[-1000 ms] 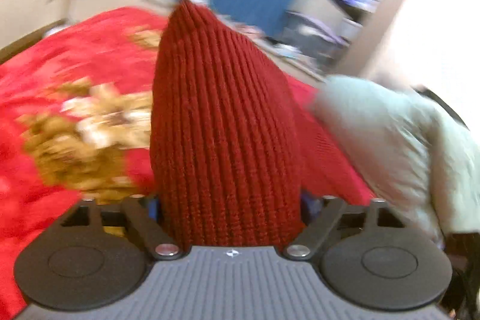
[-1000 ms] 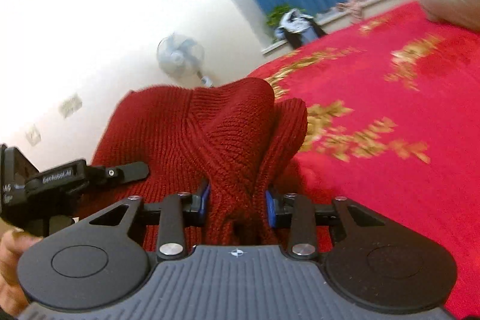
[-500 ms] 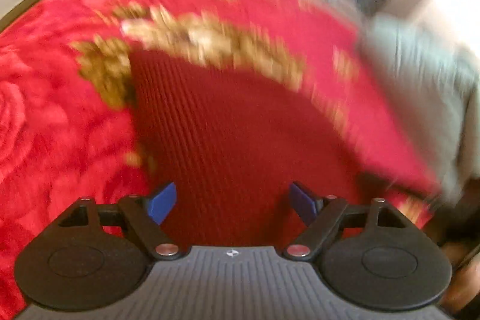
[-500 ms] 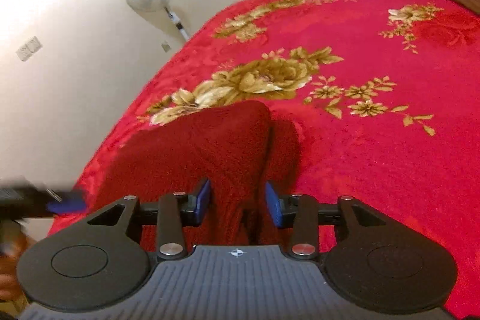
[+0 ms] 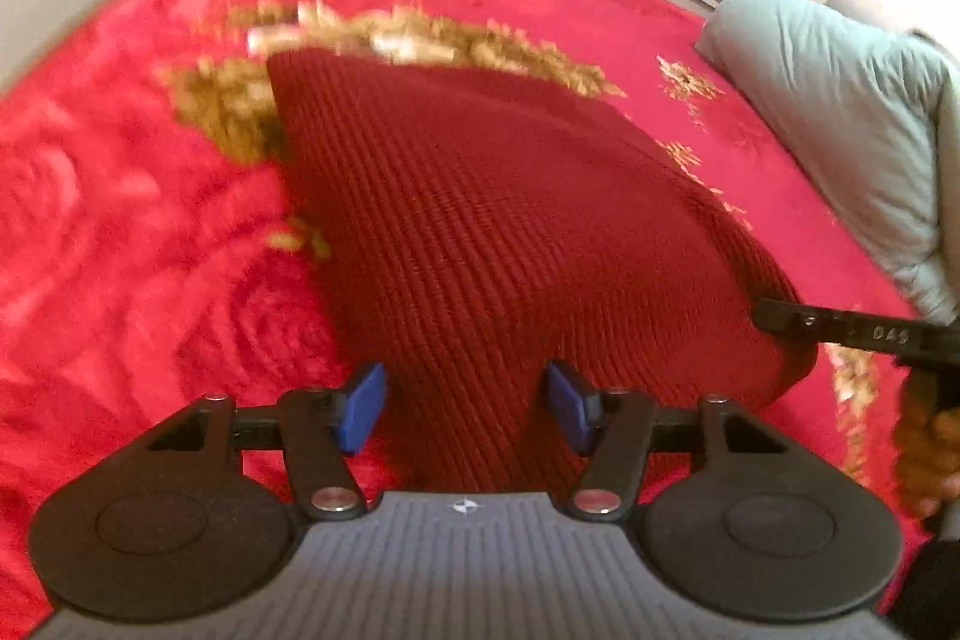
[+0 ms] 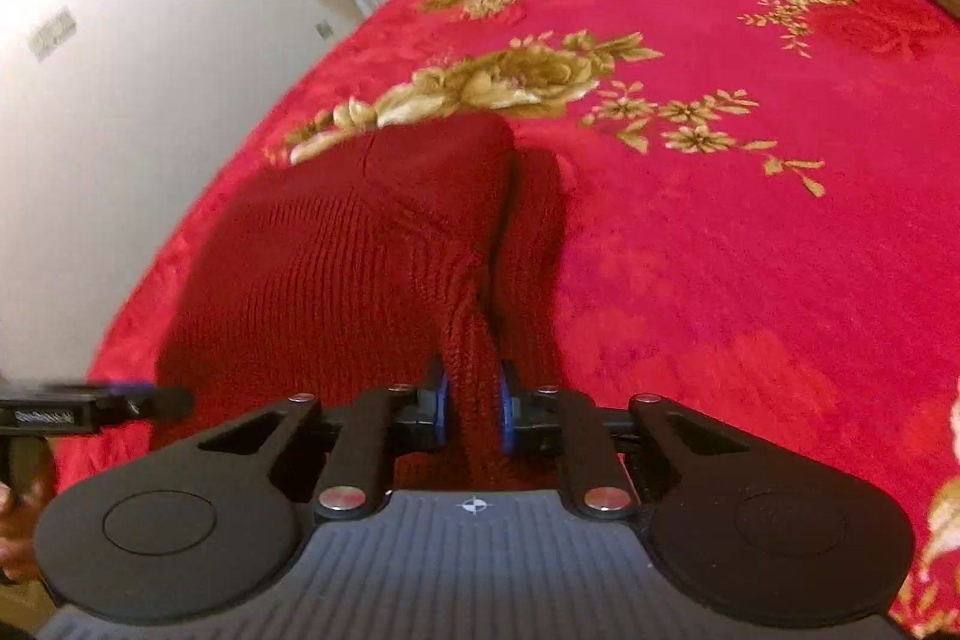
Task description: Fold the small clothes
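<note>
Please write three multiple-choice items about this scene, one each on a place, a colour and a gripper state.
1. Where does the dark red knitted garment lie?
A. on the red floral blanket
B. on a wooden chair
C. in a basket

2. What colour is the pillow at the blanket's edge?
A. black
B. pale green
C. orange

3. What is the right gripper doing?
A. hanging open in the air
B. holding a fan
C. pinching a bunched fold of the garment

Answers: 1 A, knit spread over the gold flowers; 2 B, pale green in the left wrist view; 3 C, blue pads press the fold from both sides.
</note>
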`<state>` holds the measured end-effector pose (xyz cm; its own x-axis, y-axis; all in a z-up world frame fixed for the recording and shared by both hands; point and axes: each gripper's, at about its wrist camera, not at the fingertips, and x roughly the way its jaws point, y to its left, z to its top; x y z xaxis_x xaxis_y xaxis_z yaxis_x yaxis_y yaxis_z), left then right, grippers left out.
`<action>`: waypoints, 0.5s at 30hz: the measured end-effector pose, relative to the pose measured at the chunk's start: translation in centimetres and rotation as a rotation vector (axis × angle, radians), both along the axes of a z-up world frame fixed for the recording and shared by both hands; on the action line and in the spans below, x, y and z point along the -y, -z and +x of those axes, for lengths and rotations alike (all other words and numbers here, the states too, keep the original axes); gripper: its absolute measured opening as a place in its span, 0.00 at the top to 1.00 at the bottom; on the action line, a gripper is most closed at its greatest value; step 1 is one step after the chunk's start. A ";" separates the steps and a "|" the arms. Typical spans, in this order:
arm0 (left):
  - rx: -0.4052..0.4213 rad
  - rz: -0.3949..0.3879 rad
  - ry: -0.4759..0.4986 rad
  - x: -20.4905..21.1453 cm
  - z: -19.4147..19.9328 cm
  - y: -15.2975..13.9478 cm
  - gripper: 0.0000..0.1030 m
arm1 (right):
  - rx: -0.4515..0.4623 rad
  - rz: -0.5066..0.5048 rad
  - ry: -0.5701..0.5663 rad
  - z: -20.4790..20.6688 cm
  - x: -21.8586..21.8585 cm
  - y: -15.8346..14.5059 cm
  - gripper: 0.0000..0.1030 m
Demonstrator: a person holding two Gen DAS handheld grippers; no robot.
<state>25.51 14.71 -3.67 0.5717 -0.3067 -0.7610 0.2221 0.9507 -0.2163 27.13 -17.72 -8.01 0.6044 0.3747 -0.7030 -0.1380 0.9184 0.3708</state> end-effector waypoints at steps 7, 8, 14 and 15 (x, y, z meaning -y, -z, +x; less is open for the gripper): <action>0.316 0.168 -0.145 2.6 -9.6 -5.9 0.01 | 0.241 -0.180 -0.019 -8.9 1.0 -5.4 0.55; 0.363 0.185 -0.157 3.1 -11.4 -6.8 0.00 | 0.276 -0.192 -0.027 -10.5 1.5 -6.0 0.51; 0.456 0.188 -0.223 6.4 -22.1 -9.0 0.00 | 0.397 -0.190 0.020 -20.2 4.2 -8.7 0.34; 0.443 0.177 -0.239 7.0 -23.6 -8.6 0.00 | 0.398 -0.185 0.038 -21.2 4.4 -8.7 0.32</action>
